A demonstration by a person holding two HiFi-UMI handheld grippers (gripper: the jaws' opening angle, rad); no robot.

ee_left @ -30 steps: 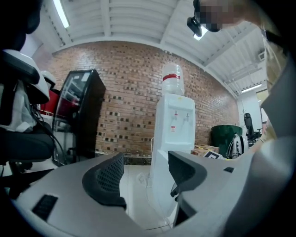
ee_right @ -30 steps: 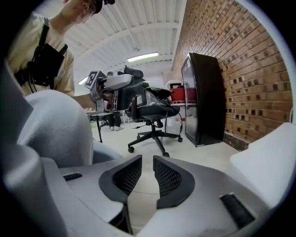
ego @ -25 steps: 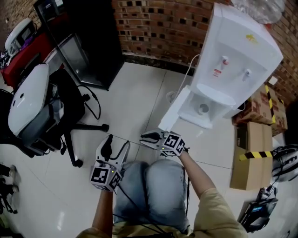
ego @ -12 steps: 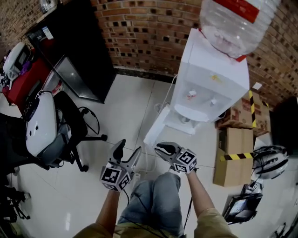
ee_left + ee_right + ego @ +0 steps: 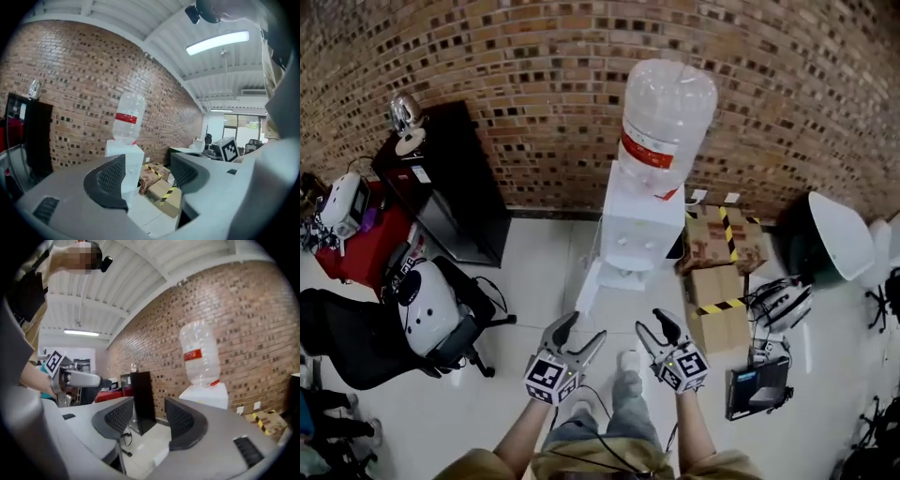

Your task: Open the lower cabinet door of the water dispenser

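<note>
Held out roughly level on outstretched forearms, side by side, pointing at water dispenser (image 5: 636, 225), well short of it. Left gripper (image 5: 582, 330): released, jaws apart, empty. Right gripper (image 5: 652, 324): jaws opening, nothing between. Lower cabinet door (image 5: 587, 287): swung out leftward from dispenser's base, untouched.

Head view's looking steeply down from well back; both gripper views are facing about level, sharing the distant dispenser (image 5: 634, 230).
</note>
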